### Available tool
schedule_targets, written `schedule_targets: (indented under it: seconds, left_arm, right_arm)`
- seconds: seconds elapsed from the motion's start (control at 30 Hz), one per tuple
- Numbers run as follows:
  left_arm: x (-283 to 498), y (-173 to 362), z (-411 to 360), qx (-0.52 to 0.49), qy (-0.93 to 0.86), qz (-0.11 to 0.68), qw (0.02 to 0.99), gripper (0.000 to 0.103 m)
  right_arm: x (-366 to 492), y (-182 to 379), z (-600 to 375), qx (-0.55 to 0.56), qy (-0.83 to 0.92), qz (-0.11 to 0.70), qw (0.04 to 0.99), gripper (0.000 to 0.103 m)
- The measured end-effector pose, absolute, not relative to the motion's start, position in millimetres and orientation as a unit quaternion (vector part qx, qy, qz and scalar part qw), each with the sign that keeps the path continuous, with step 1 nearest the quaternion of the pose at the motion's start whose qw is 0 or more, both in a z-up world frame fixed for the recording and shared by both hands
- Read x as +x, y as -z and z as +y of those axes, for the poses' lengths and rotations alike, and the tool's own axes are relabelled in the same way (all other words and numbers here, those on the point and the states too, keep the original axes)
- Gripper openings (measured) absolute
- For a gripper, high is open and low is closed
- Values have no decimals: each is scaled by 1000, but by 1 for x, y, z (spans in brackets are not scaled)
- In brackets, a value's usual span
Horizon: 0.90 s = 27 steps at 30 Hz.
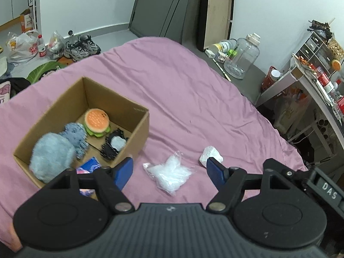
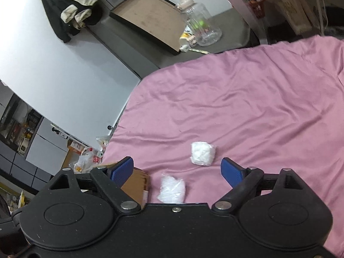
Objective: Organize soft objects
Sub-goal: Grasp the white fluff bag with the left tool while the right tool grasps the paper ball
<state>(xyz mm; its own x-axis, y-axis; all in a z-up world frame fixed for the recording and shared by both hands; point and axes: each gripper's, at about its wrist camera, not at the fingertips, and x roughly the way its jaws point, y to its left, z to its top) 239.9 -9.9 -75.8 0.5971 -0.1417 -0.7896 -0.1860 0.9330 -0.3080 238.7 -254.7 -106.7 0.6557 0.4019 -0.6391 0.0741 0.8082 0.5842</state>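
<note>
A cardboard box (image 1: 129,107) sits on the pink bed at the left. Inside lie a grey-blue plush (image 1: 51,157), a burger plush (image 1: 97,122), a dark spiky toy (image 1: 114,145) and a blue packet (image 1: 90,165). A clear bag of white stuffing (image 1: 169,173) lies on the sheet between the fingers of my left gripper (image 1: 169,169), which is open and empty above it. A white wad (image 1: 210,153) lies just beyond its right finger. My right gripper (image 2: 177,169) is open and empty, over the stuffing bag (image 2: 172,189) and near the white wad (image 2: 203,153). The box corner (image 2: 137,181) shows behind its left finger.
The pink sheet (image 1: 182,86) covers the bed. A large clear jar (image 1: 241,58) stands on a grey ledge beyond the bed. A cluttered desk (image 1: 318,81) is at the right. Shoes (image 1: 81,47) and bags (image 1: 23,47) lie on the floor to the left.
</note>
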Motion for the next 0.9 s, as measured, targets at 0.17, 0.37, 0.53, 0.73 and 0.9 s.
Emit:
schedule_targets:
  seconds: [0.17, 0.37, 0.53, 0.73, 0.9]
  left_arm:
    - [252, 94, -27, -184, -24, 466, 865, 74]
    - [264, 115, -42, -189, -47, 479, 856, 74]
    - [275, 135, -52, -195, -61, 492, 846, 74]
    - [287, 160, -59, -201, -77, 510, 833, 74]
    - [297, 179, -59, -199, -93, 523, 824, 74]
  right_arm:
    - [246, 123, -262, 314, -97, 407, 852, 87]
    - [257, 142, -273, 336, -92, 416, 840, 86]
    - [269, 163, -282, 364, -94, 430, 821, 84]
    - [283, 182, -288, 382, -97, 441, 806, 83]
    - [293, 194, -283, 382, -111, 454, 797, 83]
